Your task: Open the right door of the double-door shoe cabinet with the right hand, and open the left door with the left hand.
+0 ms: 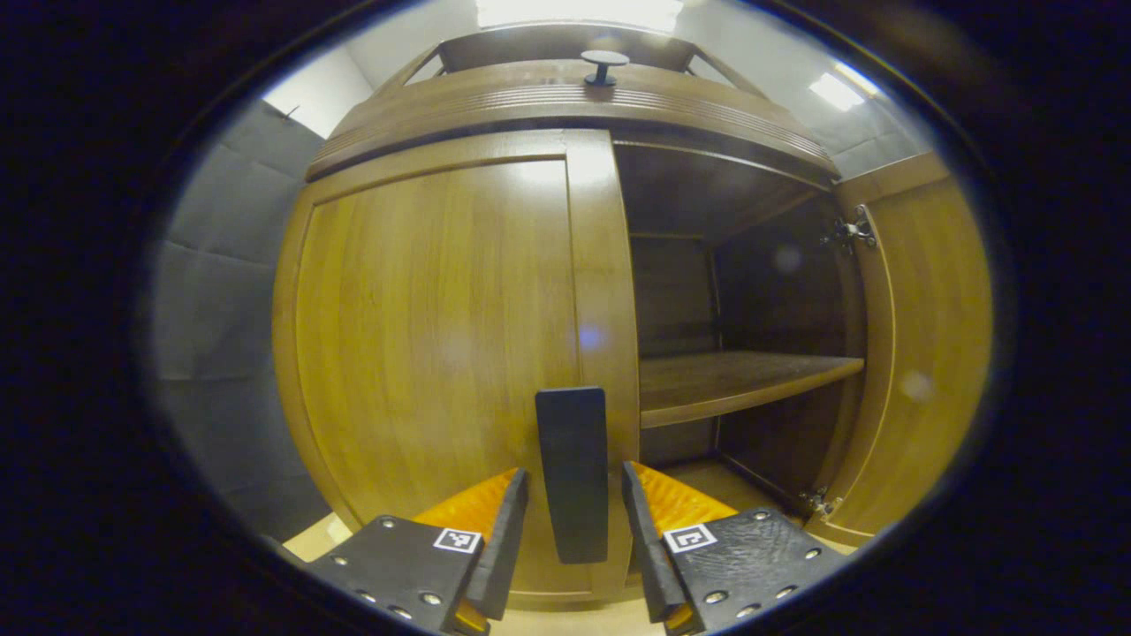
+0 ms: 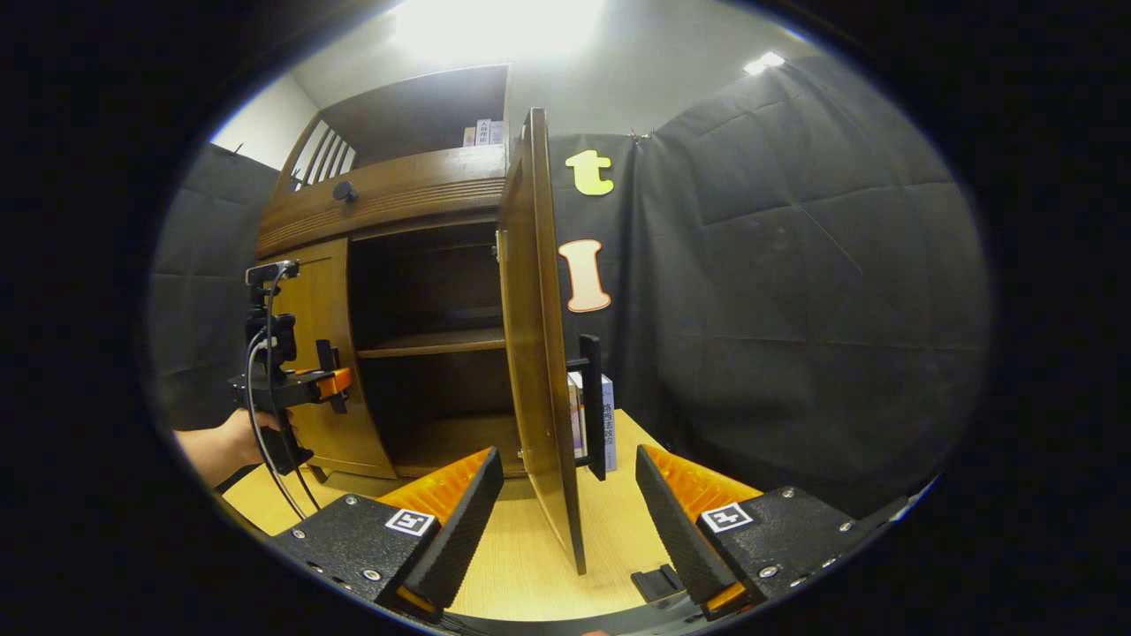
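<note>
Left door (image 1: pixel 433 344) closed, its handle (image 1: pixel 573 473) between left tongs (image 1: pixel 574 521).

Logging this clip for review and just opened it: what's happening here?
A person is opening a double-door shoe cabinet with handheld tongs. The right door already stands wide open, and the right tongs sit open astride its edge, not gripping. The left door is still closed; the left tongs are open around its handle, not yet clamped.
</note>
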Motion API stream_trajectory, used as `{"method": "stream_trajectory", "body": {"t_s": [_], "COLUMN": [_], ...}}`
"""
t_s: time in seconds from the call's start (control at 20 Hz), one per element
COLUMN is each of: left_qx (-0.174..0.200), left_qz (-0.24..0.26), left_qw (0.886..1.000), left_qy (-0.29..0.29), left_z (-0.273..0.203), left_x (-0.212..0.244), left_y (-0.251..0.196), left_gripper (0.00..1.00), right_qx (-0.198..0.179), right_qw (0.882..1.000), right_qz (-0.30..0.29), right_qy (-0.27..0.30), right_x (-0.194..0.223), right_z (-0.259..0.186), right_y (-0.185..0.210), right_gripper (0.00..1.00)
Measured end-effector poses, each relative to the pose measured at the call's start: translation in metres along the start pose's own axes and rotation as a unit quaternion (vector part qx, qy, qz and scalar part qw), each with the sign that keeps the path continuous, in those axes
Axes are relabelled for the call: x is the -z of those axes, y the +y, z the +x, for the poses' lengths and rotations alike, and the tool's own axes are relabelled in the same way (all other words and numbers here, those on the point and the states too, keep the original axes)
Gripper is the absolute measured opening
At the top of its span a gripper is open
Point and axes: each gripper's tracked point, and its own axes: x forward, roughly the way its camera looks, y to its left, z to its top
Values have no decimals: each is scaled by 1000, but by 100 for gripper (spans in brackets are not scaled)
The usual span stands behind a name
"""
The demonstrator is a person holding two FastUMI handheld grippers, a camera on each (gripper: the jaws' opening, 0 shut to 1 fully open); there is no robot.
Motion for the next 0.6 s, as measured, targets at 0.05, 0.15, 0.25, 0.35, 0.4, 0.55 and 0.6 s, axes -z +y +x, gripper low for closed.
{"method": "stream_trajectory", "body": {"t_s": [0.05,0.15,0.25,0.35,0.4,0.55,0.6], "left_qx": [-3,4,-3,-6,-4,2,2], "left_qz": [-5,-32,-42,-33,-37,-43,-40], "left_qw": [1000,999,999,999,999,999,999], "left_qy": [10,22,32,37,36,32,30], "left_z": [0,3,-4,-4,-7,-20,-25], "left_x": [3,11,6,6,6,3,3], "left_y": [1,-4,-10,-3,-4,-6,-4], "left_gripper": [52,37,20,15,18,26,29], "right_qx": [-4,-8,-12,-17,-19,-25,-28], "right_qw": [1000,1000,1000,1000,1000,1000,1000], "right_qz": [-1,-6,-6,-4,-2,2,5], "right_qy": [1,1,0,2,2,5,6], "right_x": [0,1,1,2,3,7,8], "right_z": [-1,-1,-1,0,-1,-3,-4], "right_y": [3,6,10,12,14,19,21], "right_gripper": [94,94,93,93,94,94,94]}}
